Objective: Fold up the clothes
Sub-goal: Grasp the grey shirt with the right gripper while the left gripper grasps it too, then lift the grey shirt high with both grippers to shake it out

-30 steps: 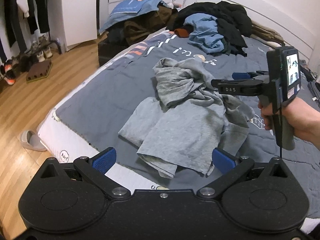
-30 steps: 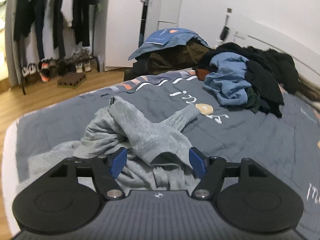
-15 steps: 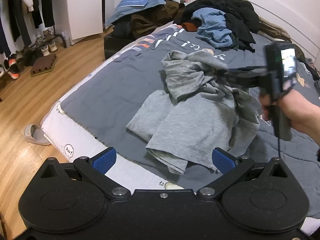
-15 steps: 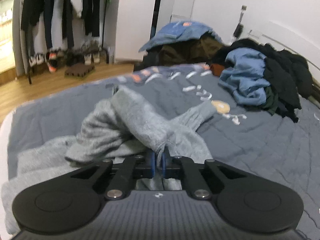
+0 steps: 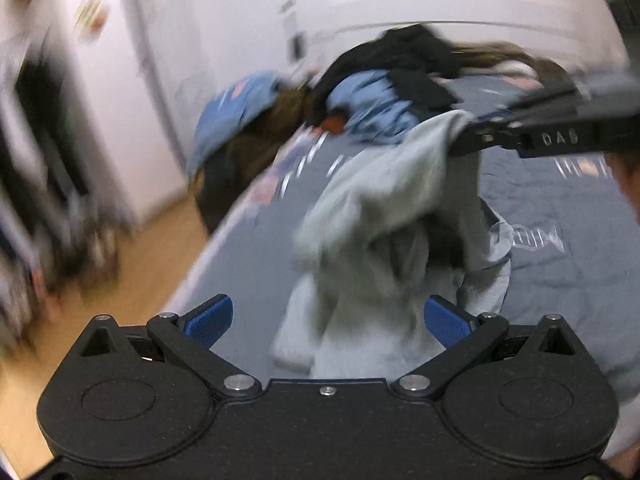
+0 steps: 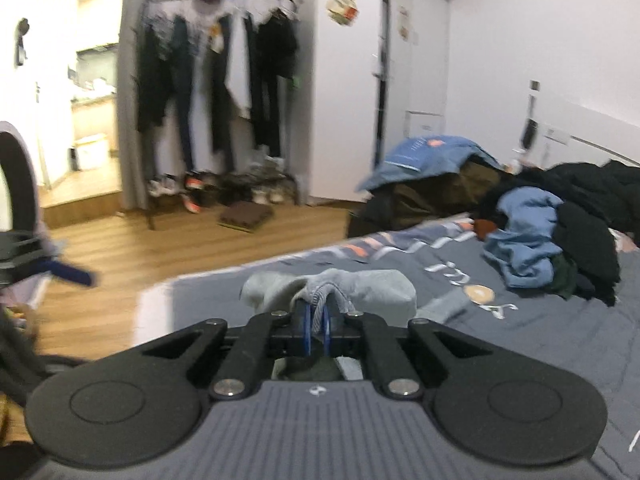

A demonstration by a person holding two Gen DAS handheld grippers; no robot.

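Note:
A grey sweatshirt (image 5: 384, 220) hangs in a bunch above the bed, and its lower part still trails on the quilt. My right gripper (image 5: 470, 134) holds it up from the right side of the left wrist view. In the right wrist view that gripper (image 6: 316, 330) is shut, its blue pads pinching the sweatshirt's (image 6: 360, 284) ribbed edge. My left gripper (image 5: 328, 320) is open just in front of the hanging cloth, and I cannot tell whether the pads touch it. One of its blue fingers (image 6: 70, 274) shows at the left edge of the right wrist view.
The bed's grey-blue quilt (image 6: 560, 344) carries a pile of black and blue clothes (image 6: 552, 224) near the headboard. A blue cover over a brown heap (image 6: 432, 156) stands beside the bed. A clothes rack (image 6: 216, 80) with shoes under it stands across the wooden floor (image 6: 160, 248).
My right gripper shut on the sweatshirt's edge and lifted it off the bed. My left gripper rolled and moved in close under the hanging cloth, staying open.

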